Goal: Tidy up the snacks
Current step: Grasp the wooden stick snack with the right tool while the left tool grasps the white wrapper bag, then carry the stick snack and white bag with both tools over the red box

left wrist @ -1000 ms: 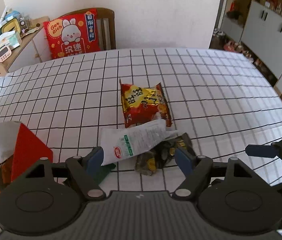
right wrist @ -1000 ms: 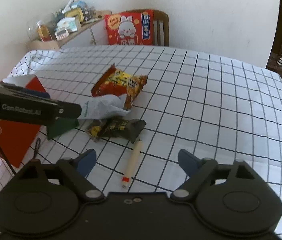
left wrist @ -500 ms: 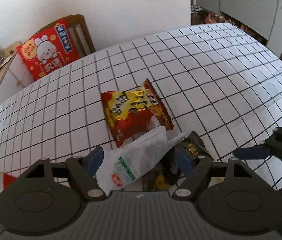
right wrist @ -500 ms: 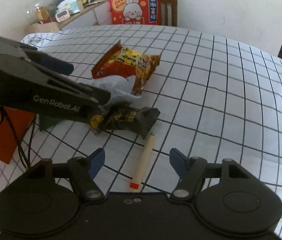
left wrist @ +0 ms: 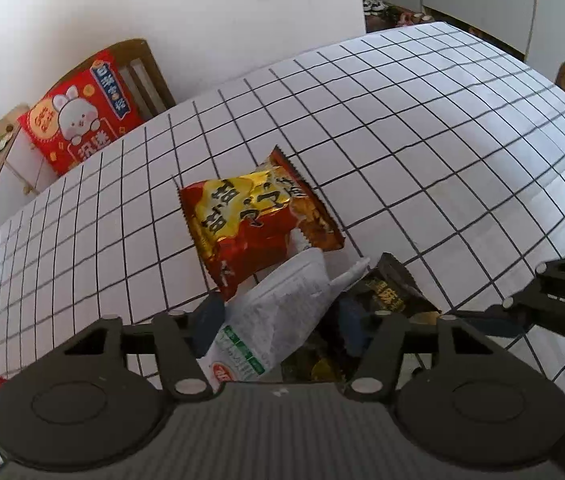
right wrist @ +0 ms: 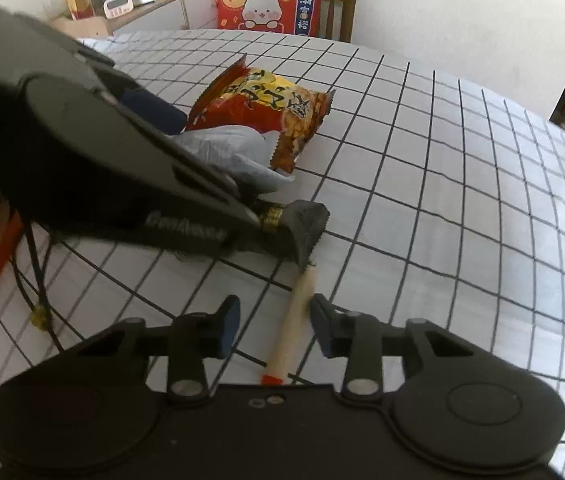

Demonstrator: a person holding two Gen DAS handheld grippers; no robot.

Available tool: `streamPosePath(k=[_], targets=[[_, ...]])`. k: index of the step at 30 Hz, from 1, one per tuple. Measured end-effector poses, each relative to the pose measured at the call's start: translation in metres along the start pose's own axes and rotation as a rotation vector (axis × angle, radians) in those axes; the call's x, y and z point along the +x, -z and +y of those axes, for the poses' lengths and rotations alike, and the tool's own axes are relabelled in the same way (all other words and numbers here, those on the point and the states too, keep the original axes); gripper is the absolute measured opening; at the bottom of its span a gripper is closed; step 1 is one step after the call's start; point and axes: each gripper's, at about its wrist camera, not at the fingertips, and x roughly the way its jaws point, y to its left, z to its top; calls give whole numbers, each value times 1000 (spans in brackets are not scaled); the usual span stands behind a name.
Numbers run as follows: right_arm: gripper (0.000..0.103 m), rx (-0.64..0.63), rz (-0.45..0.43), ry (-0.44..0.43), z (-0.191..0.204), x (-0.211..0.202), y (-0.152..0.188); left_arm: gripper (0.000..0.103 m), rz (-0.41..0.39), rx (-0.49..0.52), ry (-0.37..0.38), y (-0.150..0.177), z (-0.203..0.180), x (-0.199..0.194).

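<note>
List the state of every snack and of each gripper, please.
Left gripper: closing around the white plastic packet.
Right gripper: closing, open around the pale stick snack, which lies flat.
Red and yellow crisp bag: sealed, lying flat.
Dark foil packet: lying flat, partly covered.

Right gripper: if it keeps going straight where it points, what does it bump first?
Most likely the pale snack stick, which already lies between the right gripper jaws; they have just been closing. Just beyond sits the dark packet.
</note>
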Motion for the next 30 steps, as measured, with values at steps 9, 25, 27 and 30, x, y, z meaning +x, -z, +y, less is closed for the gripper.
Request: streamPosePath(k=[9, 25, 27, 30], targets=[[10, 28, 0, 24, -2, -1, 3, 37, -11, -94, 8, 5, 14, -9], [9, 193, -74, -68, -28, -51, 15, 20, -42, -334, 15, 31, 46, -55], [10, 201, -90, -81, -28, -59, 16, 20, -50, -350, 18, 34, 47, -63], [10, 204, -111, -95, -25, -70, 15, 20, -67, -373, 27, 41, 50, -76]])
